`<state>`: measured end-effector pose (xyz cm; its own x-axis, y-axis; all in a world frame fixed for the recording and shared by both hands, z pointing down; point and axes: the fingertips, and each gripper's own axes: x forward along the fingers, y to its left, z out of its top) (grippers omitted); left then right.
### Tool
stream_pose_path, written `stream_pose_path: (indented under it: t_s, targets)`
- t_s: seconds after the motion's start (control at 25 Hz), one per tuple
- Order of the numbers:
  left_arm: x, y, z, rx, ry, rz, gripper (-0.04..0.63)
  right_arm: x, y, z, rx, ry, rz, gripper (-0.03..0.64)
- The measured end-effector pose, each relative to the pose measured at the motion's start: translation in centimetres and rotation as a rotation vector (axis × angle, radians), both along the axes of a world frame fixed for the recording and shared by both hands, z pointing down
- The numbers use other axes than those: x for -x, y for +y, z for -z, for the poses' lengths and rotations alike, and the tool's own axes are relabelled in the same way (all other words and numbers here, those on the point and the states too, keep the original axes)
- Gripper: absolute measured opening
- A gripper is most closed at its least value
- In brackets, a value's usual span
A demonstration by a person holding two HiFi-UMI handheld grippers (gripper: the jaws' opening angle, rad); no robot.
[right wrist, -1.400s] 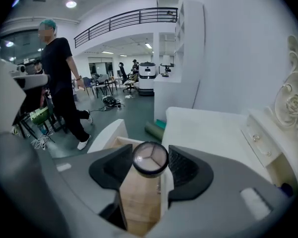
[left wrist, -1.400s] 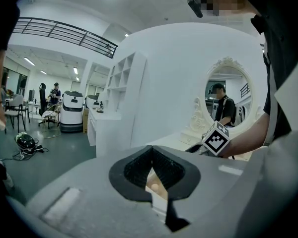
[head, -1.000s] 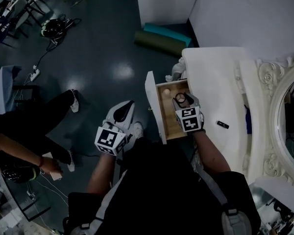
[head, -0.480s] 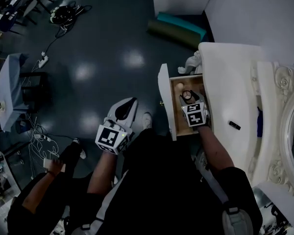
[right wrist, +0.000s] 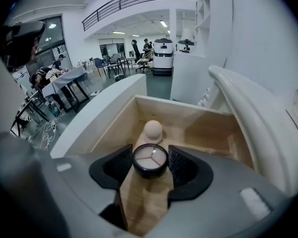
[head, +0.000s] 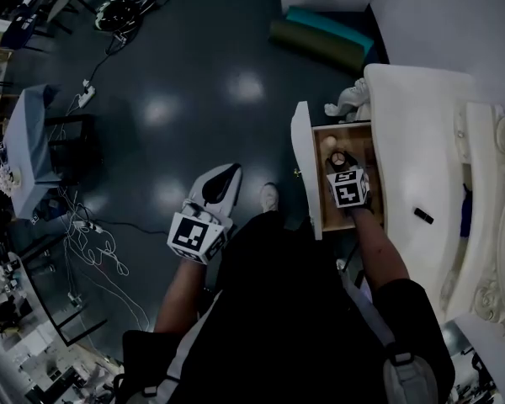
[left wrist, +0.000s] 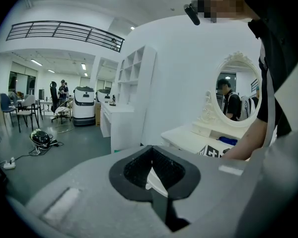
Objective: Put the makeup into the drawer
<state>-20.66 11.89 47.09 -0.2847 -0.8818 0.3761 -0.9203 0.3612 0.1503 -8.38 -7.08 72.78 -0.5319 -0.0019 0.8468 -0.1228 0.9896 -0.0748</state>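
A round black makeup compact (right wrist: 150, 160) with a pale three-part top sits between the pads of my right gripper (right wrist: 150, 163), which is shut on it. It hangs low inside the open wooden drawer (right wrist: 188, 118) of the white vanity. A beige egg-shaped sponge (right wrist: 153, 131) lies on the drawer floor just beyond it. In the head view the right gripper (head: 341, 160) is over the drawer (head: 358, 219), close to the sponge (head: 329, 143). My left gripper (head: 221, 178) is shut and empty over the dark floor, left of the drawer front (head: 305, 171); its jaws (left wrist: 153, 175) meet.
A small black item (head: 422, 216) lies on the vanity top (head: 412, 133), with the ornate mirror frame (head: 488, 183) to its right. A green roll (head: 320, 45) lies on the floor beyond the vanity. A table (head: 34, 141) and cables (head: 93, 234) are at the left.
My right gripper has sunk deeper into the drawer with the compact. The left gripper has shifted a little. The head view has swung, and the person at the left is out of sight.
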Motion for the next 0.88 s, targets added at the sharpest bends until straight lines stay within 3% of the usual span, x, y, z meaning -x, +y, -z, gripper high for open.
stream_pose_path:
  t_s: [0.52,0.88]
  targets:
    - [1.3,1.2,-0.5,0.03,0.014,-0.007,0.005,0.2,-5.0,-1.7,-0.117,0.022,-0.207,0.224]
    - [1.6,2.3,-0.9,0.061,0.003,-0.029,0.005,-0.2,-6.3,-2.5,-0.108,0.022,-0.324,0.224]
